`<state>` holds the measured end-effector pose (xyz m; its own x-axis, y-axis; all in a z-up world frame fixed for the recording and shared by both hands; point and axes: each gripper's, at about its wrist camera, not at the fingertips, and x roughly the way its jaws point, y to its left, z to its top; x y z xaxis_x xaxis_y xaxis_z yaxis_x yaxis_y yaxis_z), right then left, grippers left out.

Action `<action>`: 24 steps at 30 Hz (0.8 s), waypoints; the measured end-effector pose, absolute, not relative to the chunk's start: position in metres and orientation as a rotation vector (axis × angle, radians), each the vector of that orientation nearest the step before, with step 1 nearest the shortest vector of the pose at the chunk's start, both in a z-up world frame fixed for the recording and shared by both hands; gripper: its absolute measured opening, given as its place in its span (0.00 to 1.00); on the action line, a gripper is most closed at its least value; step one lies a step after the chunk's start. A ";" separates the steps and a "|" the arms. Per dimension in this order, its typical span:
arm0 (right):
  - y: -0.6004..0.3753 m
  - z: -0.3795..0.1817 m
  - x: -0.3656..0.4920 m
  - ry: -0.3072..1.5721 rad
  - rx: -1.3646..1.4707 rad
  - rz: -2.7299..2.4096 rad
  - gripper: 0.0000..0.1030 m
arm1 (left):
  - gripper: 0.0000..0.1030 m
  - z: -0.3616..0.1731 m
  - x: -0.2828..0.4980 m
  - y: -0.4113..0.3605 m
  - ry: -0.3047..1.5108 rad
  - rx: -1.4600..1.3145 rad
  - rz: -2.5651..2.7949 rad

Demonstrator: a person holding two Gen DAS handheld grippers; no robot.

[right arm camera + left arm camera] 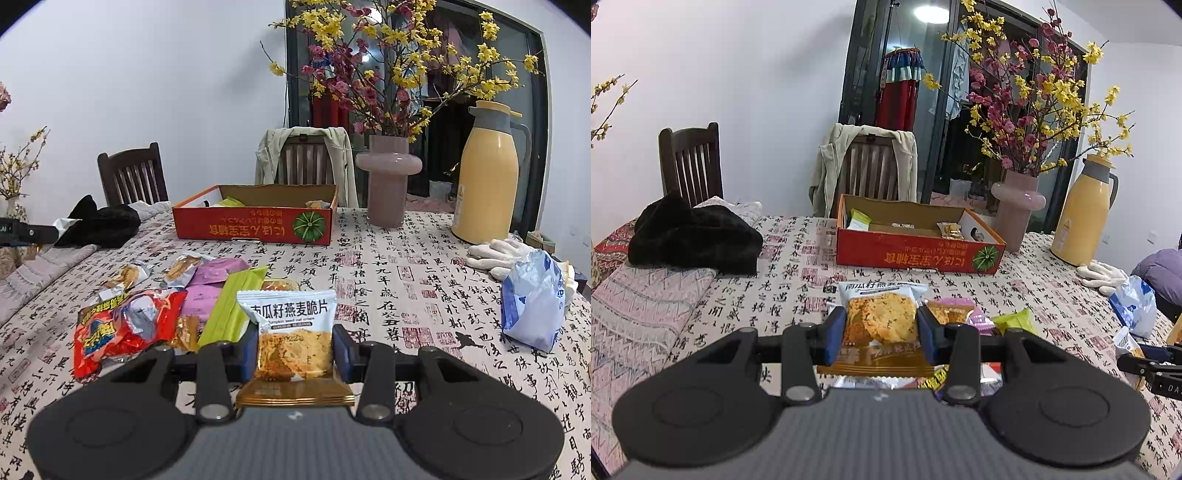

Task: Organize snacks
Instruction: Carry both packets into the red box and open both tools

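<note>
My left gripper (881,326) is shut on an oat crisp packet (882,317), held above the table. My right gripper (295,350) is shut on a second oat crisp packet (291,332) of the same kind. A red cardboard box (916,254) stands further back on the table with a few snacks inside; it also shows in the right wrist view (255,225). A pile of loose snacks lies left of my right gripper: a red bag (122,325), green packets (236,302), pink packets (218,277). The right gripper's tip (1145,360) shows at the right edge of the left wrist view.
A pink vase (388,181) with flowering branches and a yellow thermos (487,177) stand at the back right. White gloves (495,254) and a blue-white bag (535,306) lie at the right. Black cloth (690,236) lies at the left. Two chairs stand behind the table.
</note>
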<state>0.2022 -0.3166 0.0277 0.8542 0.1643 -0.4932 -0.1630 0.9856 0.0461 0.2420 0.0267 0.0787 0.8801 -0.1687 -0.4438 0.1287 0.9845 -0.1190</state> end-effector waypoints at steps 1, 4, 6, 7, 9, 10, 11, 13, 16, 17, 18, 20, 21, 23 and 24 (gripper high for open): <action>-0.316 0.028 0.205 0.519 0.001 0.173 0.39 | 0.41 0.079 0.245 0.027 0.469 -0.086 -0.155; -0.314 0.029 0.214 0.518 -0.006 0.178 0.39 | 0.41 0.083 0.253 0.026 0.462 -0.078 -0.159; -0.313 0.030 0.223 0.521 -0.004 0.192 0.39 | 0.41 0.085 0.262 0.026 0.458 -0.075 -0.168; -0.312 0.031 0.228 0.522 -0.005 0.202 0.39 | 0.41 0.087 0.267 0.025 0.455 -0.073 -0.171; -0.309 0.035 0.238 0.519 -0.017 0.219 0.39 | 0.41 0.090 0.280 0.022 0.442 -0.060 -0.169; -0.307 0.037 0.245 0.513 -0.026 0.229 0.39 | 0.41 0.090 0.288 0.021 0.442 -0.055 -0.166; -0.306 0.040 0.251 0.509 -0.032 0.238 0.39 | 0.41 0.090 0.295 0.019 0.445 -0.053 -0.168; -0.302 0.045 0.268 0.507 -0.040 0.261 0.39 | 0.41 0.092 0.315 0.017 0.451 -0.050 -0.182; -0.297 0.055 0.301 0.511 -0.054 0.289 0.39 | 0.41 0.096 0.347 0.013 0.454 -0.040 -0.199; -0.295 0.059 0.314 0.512 -0.057 0.299 0.39 | 0.41 0.098 0.359 0.011 0.455 -0.036 -0.203; -0.293 0.063 0.328 0.512 -0.058 0.312 0.39 | 0.41 0.101 0.373 0.009 0.453 -0.031 -0.212; -0.290 0.071 0.354 0.508 -0.061 0.323 0.39 | 0.41 0.104 0.405 0.004 0.462 -0.027 -0.212; -0.288 0.075 0.370 0.505 -0.066 0.333 0.39 | 0.41 0.106 0.420 0.001 0.469 -0.019 -0.218; -0.287 0.082 0.408 0.509 -0.059 0.343 0.39 | 0.41 0.110 0.457 -0.005 0.482 -0.016 -0.225; -0.285 0.085 0.429 0.522 -0.051 0.349 0.39 | 0.41 0.112 0.479 -0.009 0.492 -0.013 -0.226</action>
<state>0.4289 -0.2845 0.0846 0.8094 0.3135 -0.4966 -0.3391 0.9399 0.0405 0.4789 -0.0086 0.1121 0.8568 -0.2183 -0.4672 0.2119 0.9750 -0.0669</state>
